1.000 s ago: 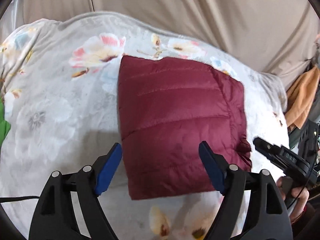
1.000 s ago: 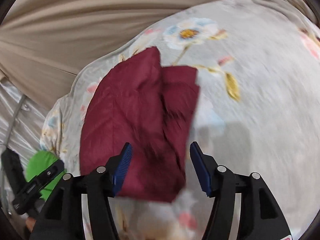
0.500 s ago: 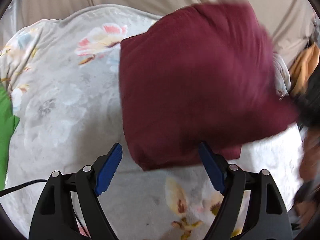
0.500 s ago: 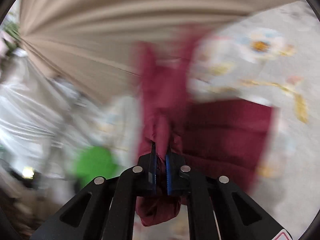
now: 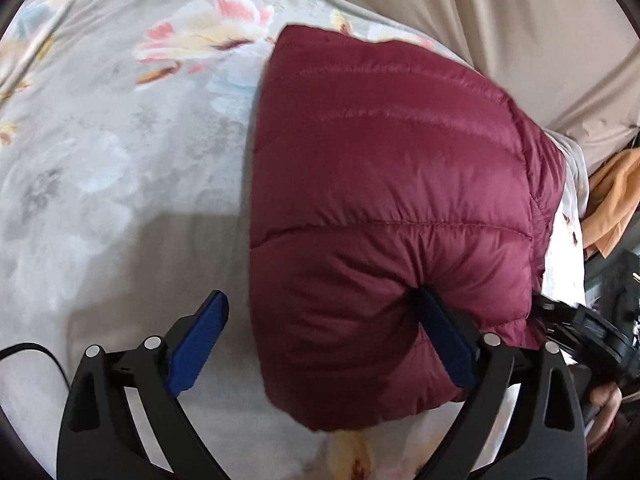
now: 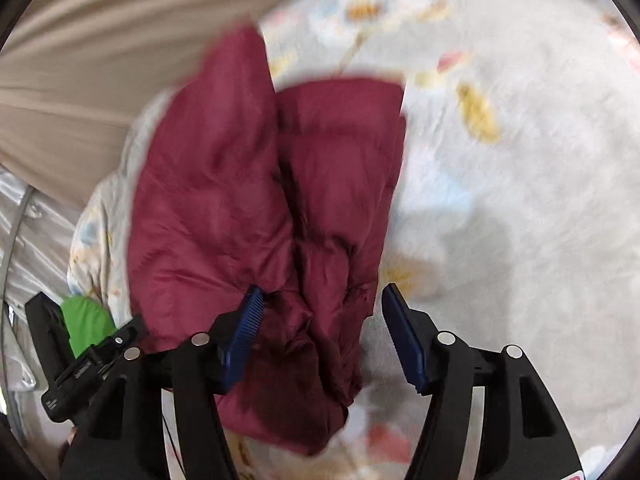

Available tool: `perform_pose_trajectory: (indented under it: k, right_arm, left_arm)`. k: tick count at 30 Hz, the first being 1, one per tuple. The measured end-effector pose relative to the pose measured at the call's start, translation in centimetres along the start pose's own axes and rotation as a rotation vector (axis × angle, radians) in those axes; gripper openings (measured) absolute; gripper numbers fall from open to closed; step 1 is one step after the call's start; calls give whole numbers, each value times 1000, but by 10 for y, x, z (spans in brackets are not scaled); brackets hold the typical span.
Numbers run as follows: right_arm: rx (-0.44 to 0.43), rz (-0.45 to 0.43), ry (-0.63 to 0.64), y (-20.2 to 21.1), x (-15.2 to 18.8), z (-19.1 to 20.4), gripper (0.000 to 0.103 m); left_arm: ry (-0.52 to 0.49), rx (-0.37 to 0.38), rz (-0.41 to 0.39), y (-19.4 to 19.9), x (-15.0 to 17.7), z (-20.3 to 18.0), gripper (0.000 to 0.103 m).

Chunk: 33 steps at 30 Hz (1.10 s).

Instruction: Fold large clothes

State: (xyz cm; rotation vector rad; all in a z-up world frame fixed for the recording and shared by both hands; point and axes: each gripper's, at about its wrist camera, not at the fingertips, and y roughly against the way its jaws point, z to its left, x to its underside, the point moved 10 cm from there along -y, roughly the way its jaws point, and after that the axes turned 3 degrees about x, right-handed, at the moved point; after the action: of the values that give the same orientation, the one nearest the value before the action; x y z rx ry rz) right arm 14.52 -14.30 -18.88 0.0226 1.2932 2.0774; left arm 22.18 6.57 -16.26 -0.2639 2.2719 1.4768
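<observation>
Item: maroon puffer jacket, folded, on floral bed. Left tongs, right tongs: both just opening, jacket between, ungripped. Step: fold release. Next: flatten bundle.

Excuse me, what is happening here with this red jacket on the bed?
A person with a gripper in each hand is folding a maroon puffer jacket on a floral bedsheet. The jacket lies folded into a thick bundle. The left gripper is wide open, its jaws just opened further; one finger presses into the jacket's near edge, the other is on the sheet. The right gripper has just opened, with the crumpled end of the jacket lying loose between its jaws. Nothing is gripped now.
</observation>
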Motion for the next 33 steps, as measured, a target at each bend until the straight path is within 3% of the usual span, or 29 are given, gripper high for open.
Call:
perform_pose_trajectory:
  k: [2, 4, 5, 8, 11, 16, 20, 21, 22, 24, 29, 31, 33]
  right_arm:
    - [-33, 50, 12, -18, 0, 11, 46]
    - [-34, 53, 70, -17, -9, 28, 21]
    - [-18, 26, 124, -8, -16, 40, 19]
    - [-22, -84, 218, 19, -35, 62, 17]
    - [56, 28, 189, -18, -30, 33, 27]
    - [-1, 7, 108, 1, -25, 29, 35]
    - [-40, 80, 68, -20, -22, 19, 49]
    - [-41, 92, 72, -23, -23, 12, 44]
    - [-48, 89, 76, -30, -26, 13, 29]
    - [-68, 76, 71, -25, -30, 13, 13]
    - [-132, 38, 54, 41, -19, 2, 9]
    - [-109, 34, 48, 63, -4, -14, 9]
    - [-64, 65, 19, 60, 13, -38, 10]
  left_arm:
    - [-7, 14, 30, -9, 3, -5, 91]
    - [-15, 1, 40, -8, 3, -12, 85]
    - [-19, -4, 37, -6, 2, -13, 85]
    - [-33, -26, 25, -6, 5, -20, 86]
    - [-34, -46, 50, -16, 15, -23, 87]
    - [-46, -68, 9, 3, 15, -27, 85]
    - [-36, -86, 24, -5, 14, -23, 87]
    - [-38, -95, 23, -7, 14, -21, 87]
    - [-40, -103, 21, -10, 13, -22, 87]
    - [-38, -116, 32, -9, 15, -24, 86]
    - [-59, -84, 54, 10, 29, -50, 84]
    - [-89, -73, 76, 15, 47, -68, 81]
    - [-130, -109, 96, 13, 63, -79, 81]
